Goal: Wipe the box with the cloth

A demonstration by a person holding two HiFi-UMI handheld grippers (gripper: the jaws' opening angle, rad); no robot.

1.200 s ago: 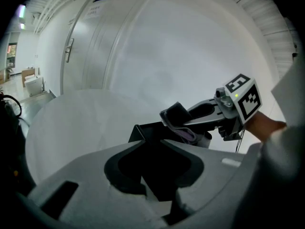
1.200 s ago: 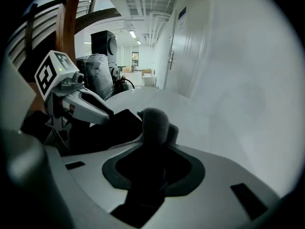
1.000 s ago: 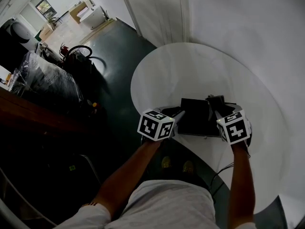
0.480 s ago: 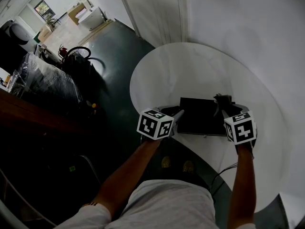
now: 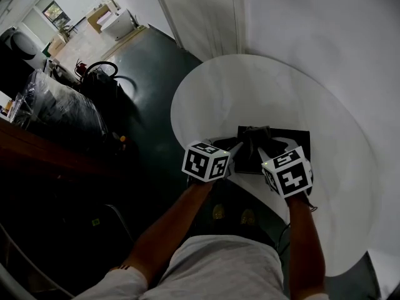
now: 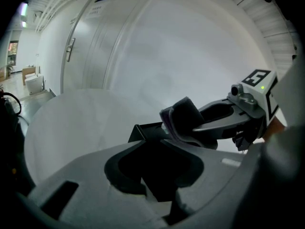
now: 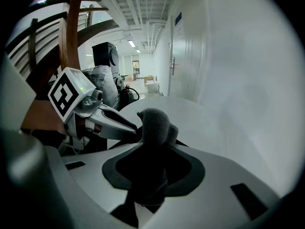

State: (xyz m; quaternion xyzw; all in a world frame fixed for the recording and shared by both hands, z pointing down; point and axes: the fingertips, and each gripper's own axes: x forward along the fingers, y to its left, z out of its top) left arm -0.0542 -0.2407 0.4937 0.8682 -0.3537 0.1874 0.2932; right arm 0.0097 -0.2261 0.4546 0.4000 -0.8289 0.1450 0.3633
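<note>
Table [image 5: 250,86] bare beyond and right of box [image 5: 294,141], free passage there; wall [image 5: 325,24] hems the far right side; left gripper [image 5: 234,152] clamps box's left edge, right gripper [image 5: 261,145] with cloth [image 5: 253,134] sits over box's left half

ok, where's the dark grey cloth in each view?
Head view: dark grey cloth centre, over the flat black box, at the right gripper's tips.
Left gripper view: cloth centre-right, clamped in the right gripper.
Right gripper view: cloth dead centre, between its own jaws.
Shared landmark: round white table.
</note>
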